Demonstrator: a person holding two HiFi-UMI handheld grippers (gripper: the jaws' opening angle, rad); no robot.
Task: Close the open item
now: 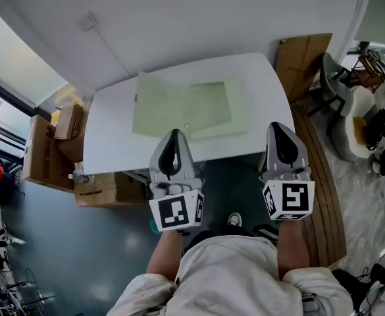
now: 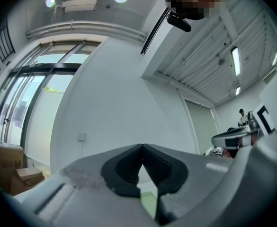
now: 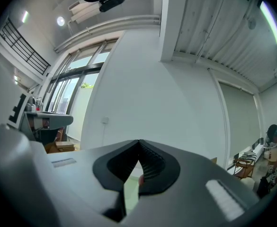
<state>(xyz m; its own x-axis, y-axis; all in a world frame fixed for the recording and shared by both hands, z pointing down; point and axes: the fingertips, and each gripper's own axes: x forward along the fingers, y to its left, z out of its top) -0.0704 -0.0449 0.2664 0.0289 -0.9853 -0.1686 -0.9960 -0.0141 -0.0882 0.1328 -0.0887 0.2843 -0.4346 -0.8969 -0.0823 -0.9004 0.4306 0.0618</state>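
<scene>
A pale green folder lies open and flat on the white table, spread across its middle. My left gripper hangs over the table's front edge, just short of the folder's near edge, with its jaws closed and nothing between them. My right gripper is at the table's front right corner, to the right of the folder, also shut and empty. In the left gripper view the jaw tips of the left gripper meet, with a sliver of green showing below them. In the right gripper view the right gripper points at the white wall.
Cardboard boxes stand on the floor left of the table. A cardboard sheet leans at its right back corner, with a chair beyond. A wooden strip runs along the floor on the right. The table backs onto a white wall.
</scene>
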